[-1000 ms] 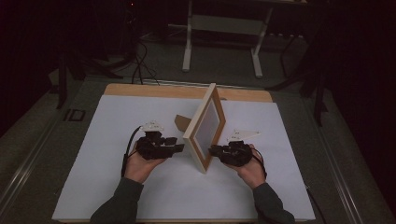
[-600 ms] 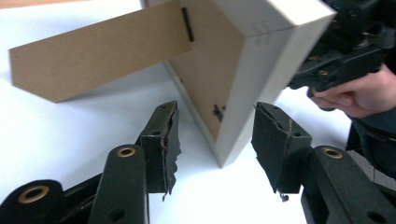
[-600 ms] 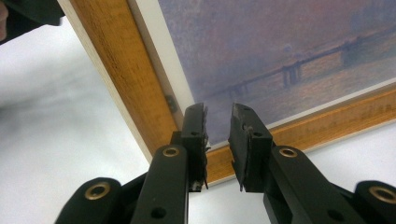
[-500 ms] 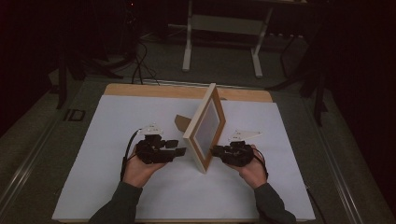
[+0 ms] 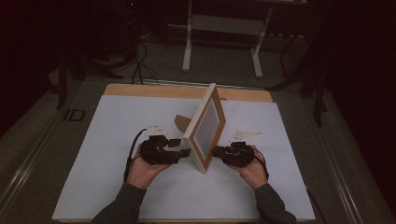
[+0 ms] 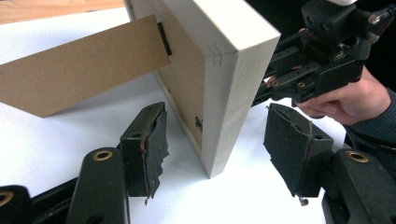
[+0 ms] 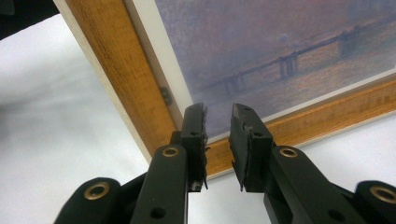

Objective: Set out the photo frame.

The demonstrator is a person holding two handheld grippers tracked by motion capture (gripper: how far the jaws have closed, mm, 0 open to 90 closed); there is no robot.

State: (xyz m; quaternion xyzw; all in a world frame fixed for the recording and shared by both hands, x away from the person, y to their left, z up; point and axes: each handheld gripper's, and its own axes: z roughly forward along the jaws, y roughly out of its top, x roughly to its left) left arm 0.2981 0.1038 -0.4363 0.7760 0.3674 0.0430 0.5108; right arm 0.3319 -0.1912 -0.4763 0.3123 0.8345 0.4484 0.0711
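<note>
**One picture frame, two grippers, two hands on one covered table.**

One wooden picture frame [image 5: 206, 127] is standing on edge, carrying one printed picture [image 7: 289, 51] in front and one brown cardboard prop [image 6: 79, 65] behind. Two grippers are showing: one left gripper [image 5: 186, 153] and one right gripper [image 5: 215, 151], each bearing two black jaws, four padded fingers [image 6: 152, 149] in all. Two hands, one left hand [image 5: 144, 169] and one right hand [image 5: 254, 171], are gripping them. One white sheet [image 5: 107, 140] is covering one table [image 5: 140, 89].

Picture frame [image 7: 280, 60] top cut off, right gripper view.
</note>
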